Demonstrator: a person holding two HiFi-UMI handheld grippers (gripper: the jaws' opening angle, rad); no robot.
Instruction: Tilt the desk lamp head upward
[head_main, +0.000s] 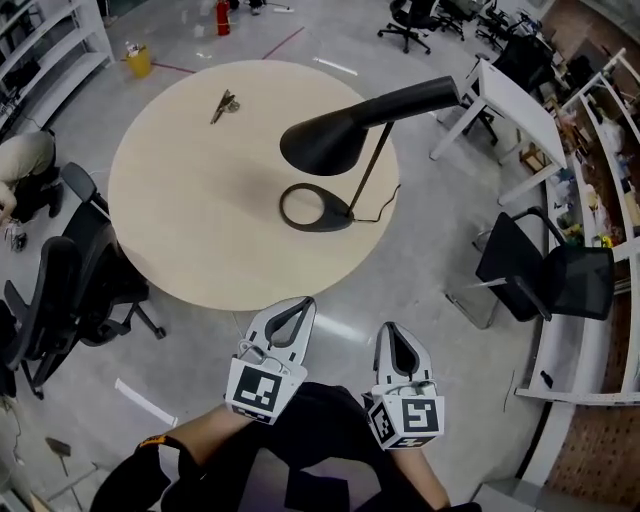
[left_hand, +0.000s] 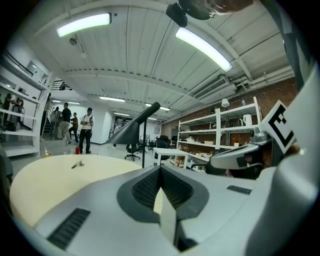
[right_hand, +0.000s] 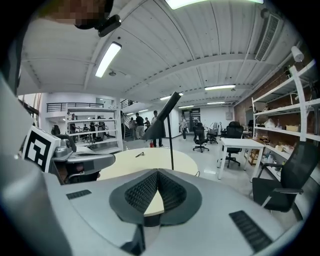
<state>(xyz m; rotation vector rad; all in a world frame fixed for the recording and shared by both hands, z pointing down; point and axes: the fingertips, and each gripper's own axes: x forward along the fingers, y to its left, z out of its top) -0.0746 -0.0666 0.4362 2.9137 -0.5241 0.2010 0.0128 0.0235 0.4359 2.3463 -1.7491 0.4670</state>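
Nearby, lamp (head_main: 325, 145), perhaps keys (head_main: 224, 103), chair (head_main: 100, 270) beside table (head_main: 180, 200)

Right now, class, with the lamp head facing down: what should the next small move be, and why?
Probably carry the right tool forward over the table toward the lamp head, opening it on the way. It sits shut and empty short of the near edge, and the black head faces down, untouched.

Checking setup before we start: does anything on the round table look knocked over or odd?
Nothing stands out. The desk lamp stands upright on its ring base, head angled down. A small metal item lies near the far edge of the table, too small to identify.
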